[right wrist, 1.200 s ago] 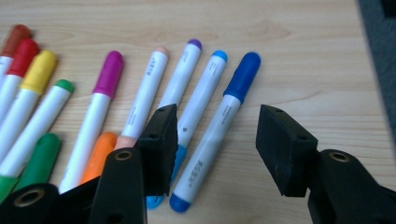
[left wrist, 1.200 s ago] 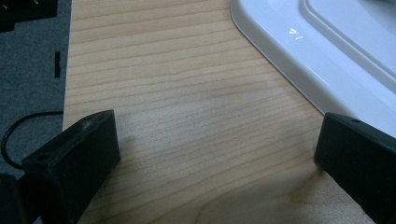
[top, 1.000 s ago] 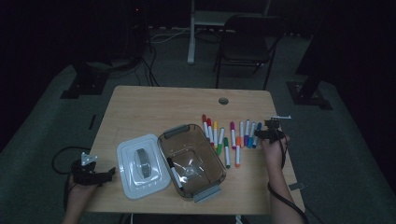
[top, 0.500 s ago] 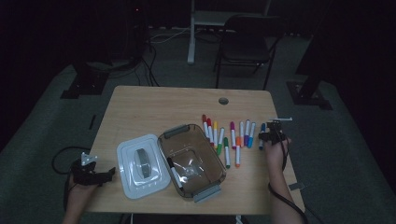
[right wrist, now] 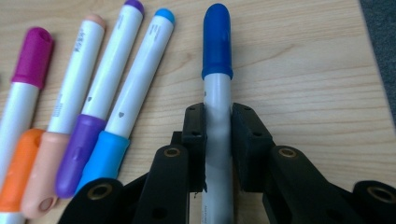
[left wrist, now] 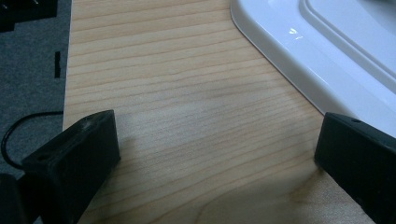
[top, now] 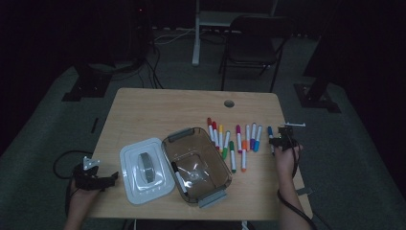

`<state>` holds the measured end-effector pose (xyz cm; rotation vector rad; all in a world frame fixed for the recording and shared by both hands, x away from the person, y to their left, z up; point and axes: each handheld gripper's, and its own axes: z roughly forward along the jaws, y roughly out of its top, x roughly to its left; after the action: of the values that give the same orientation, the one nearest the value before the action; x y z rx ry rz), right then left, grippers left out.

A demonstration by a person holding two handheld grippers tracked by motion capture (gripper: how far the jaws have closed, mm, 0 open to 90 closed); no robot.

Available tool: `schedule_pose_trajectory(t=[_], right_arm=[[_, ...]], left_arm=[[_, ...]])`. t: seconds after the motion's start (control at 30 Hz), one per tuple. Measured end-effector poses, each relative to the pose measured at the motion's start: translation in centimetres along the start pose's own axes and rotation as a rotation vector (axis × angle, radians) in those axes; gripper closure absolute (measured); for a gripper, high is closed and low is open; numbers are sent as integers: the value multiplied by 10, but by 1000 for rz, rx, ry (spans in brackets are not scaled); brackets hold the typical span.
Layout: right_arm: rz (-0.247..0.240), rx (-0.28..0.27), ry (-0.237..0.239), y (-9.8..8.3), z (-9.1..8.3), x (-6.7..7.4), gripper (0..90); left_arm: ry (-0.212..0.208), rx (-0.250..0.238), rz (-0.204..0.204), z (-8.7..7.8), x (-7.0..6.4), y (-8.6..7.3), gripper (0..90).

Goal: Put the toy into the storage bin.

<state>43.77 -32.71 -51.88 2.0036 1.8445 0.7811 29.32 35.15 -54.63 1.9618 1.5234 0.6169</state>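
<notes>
Blue marker point(right wrist: 217, 93) now clamped in right tongs point(right wrist: 218, 128), left tongs point(left wrist: 210, 154) unchanged, gaping.

At the right end of the marker row, the jaws of the right gripper point(right wrist: 218, 122) had just been closing and came together on the white barrel of the dark blue marker point(right wrist: 217, 93), which lay on the tabletop point(right wrist: 303, 70) just beside the light blue marker point(right wrist: 135, 88). A second earlier the gripper sat over that marker with its jaws wider; in the high view the hand point(top: 286, 155) carrying it had edged only slightly toward the row.
</notes>
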Motion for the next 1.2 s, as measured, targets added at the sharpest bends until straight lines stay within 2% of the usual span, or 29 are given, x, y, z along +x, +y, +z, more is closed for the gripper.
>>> schedule_pose_trajectory(t=[0.07,0.23,0.6,0.87,0.9,0.93,1.0,1.07,1.2], right_arm=[[14,-16,33,-1,-6,-2,768],[0,-60,94,-3,-24,7,768],[-80,-177,284,-1,-77,52,768],[-170,-221,437,0,-117,102,768],[-170,-221,437,0,-117,102,768],[-201,-230,464,0,-126,116,768],[-212,-230,478,-1,-129,121,768],[-240,-228,523,-2,-137,137,768],[-294,-195,574,-7,-141,163,768]], left_arm=[[0,0,0,0,0,0,5],[0,0,0,0,0,0,5],[0,0,0,0,0,0,5],[0,0,-1,0,0,0,5],[0,0,-1,0,0,0,5],[1,-1,-1,0,0,0,5],[1,-1,1,0,0,0,5],[1,-1,0,0,0,0,5],[1,-1,1,0,0,0,5]])
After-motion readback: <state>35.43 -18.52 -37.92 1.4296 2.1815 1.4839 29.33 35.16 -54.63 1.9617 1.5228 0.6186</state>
